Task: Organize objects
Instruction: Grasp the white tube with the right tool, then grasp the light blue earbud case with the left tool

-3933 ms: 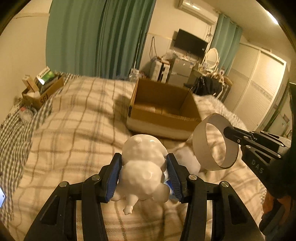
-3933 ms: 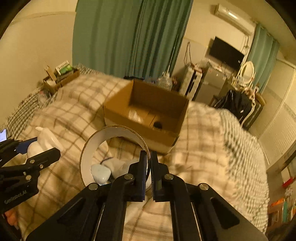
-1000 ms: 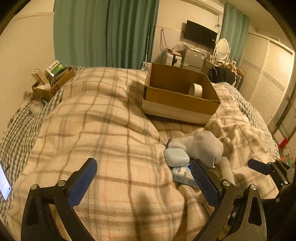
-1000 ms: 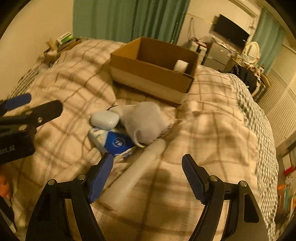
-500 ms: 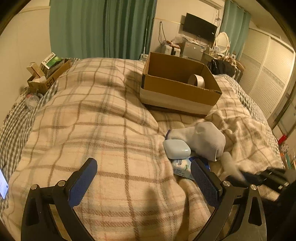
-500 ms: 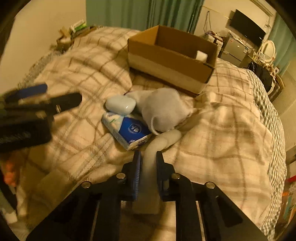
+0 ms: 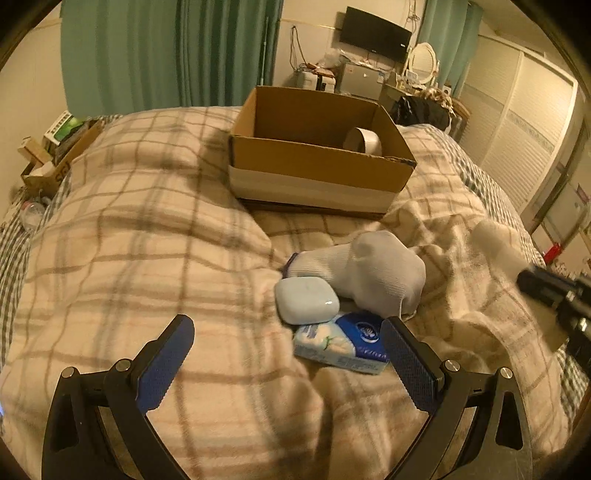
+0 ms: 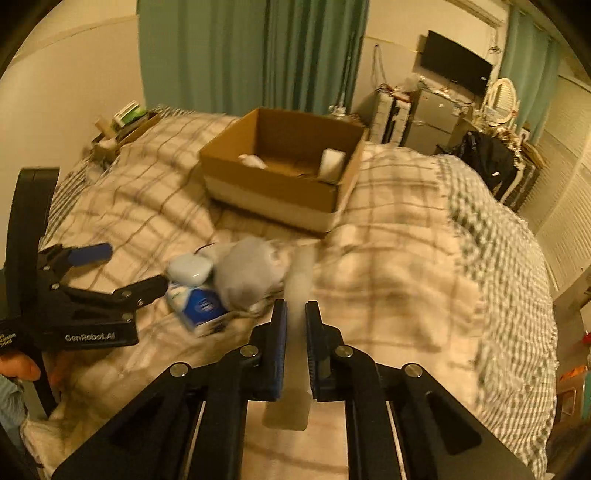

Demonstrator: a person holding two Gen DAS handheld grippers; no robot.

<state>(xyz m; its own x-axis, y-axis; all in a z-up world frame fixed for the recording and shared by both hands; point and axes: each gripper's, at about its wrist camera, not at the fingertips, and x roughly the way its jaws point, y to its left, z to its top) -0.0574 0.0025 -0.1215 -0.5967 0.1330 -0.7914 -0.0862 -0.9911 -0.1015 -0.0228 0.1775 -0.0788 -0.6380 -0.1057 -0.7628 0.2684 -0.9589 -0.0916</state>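
Observation:
My right gripper is shut on a long white tube and holds it above the bed; the tube also shows blurred in the left wrist view. My left gripper is open and empty, low over the plaid blanket, just short of a pale blue case, a blue tissue pack and a grey sock. The cardboard box stands behind them and holds a tape roll and a white item.
A small box of clutter sits at the bed's far left edge. Green curtains, a TV and shelves stand behind the bed. A wardrobe is on the right.
My right gripper closed on the white tube and has lifted it off the blanket. My left gripper stayed open and moved closer to the blue case and tissue pack.

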